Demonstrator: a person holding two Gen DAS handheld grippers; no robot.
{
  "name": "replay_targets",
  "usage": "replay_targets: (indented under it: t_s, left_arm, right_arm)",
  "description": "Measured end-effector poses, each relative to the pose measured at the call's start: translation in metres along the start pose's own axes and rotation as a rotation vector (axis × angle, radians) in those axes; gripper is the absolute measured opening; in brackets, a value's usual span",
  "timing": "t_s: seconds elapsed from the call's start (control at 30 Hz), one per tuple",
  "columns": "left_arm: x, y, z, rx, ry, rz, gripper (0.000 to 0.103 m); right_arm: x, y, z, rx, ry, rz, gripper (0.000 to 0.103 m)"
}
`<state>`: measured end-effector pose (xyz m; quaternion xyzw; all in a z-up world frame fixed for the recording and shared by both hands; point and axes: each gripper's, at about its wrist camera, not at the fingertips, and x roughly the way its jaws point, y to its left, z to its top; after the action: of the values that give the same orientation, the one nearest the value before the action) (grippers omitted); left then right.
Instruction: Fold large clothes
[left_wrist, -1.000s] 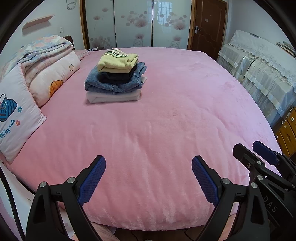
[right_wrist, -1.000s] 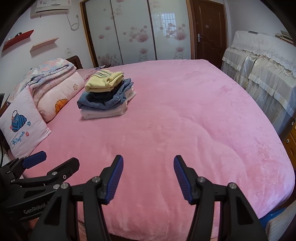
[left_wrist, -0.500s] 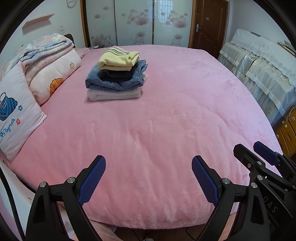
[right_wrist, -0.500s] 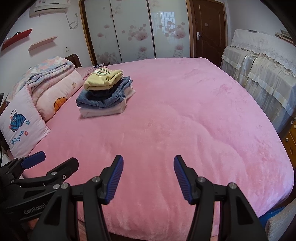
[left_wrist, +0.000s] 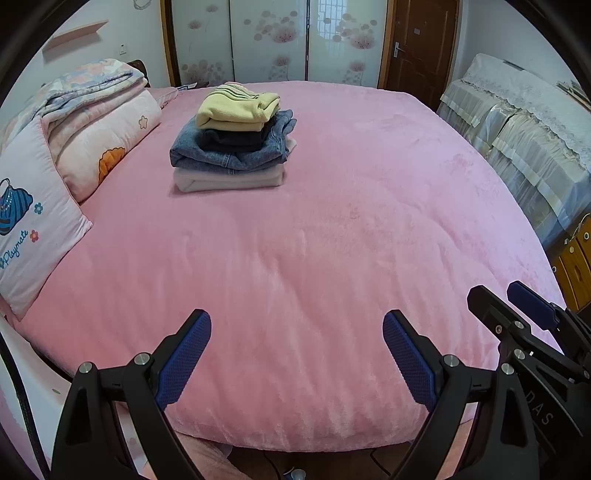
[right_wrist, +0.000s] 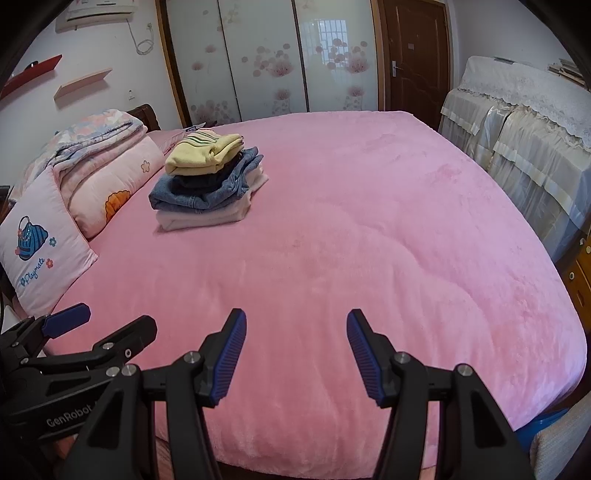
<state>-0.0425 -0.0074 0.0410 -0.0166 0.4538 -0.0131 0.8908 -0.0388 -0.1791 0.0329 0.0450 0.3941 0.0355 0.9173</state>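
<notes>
A stack of folded clothes (left_wrist: 232, 144) sits on the pink bed (left_wrist: 295, 240) toward the far left: a yellow top (left_wrist: 236, 107) on dark and blue denim garments, over a pale one at the bottom. The stack also shows in the right wrist view (right_wrist: 207, 184). My left gripper (left_wrist: 297, 347) is open and empty above the bed's near edge. My right gripper (right_wrist: 295, 343) is open and empty beside it, to its right. Each gripper shows in the other's view, the right one (left_wrist: 517, 314) and the left one (right_wrist: 96, 325).
Pillows (left_wrist: 33, 229) and a folded quilt (left_wrist: 92, 110) lie along the bed's left side. A cloth-covered cabinet (left_wrist: 524, 125) stands to the right. A wardrobe (left_wrist: 273, 40) and a brown door (left_wrist: 421, 44) are behind the bed.
Both views have drifted slightly, so the stack sits a little lower in frame. Both grippers stay open and empty.
</notes>
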Motion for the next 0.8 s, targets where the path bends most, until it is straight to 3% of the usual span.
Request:
replay_targets:
  t_s: [0.8]
  left_arm:
    - [0.0087,0.0013,-0.0016,-0.001,0.034,-0.001,0.093]
  right_arm:
    - [0.0054,0.0001,-0.0034,0.004,0.021,-0.003,0.057]
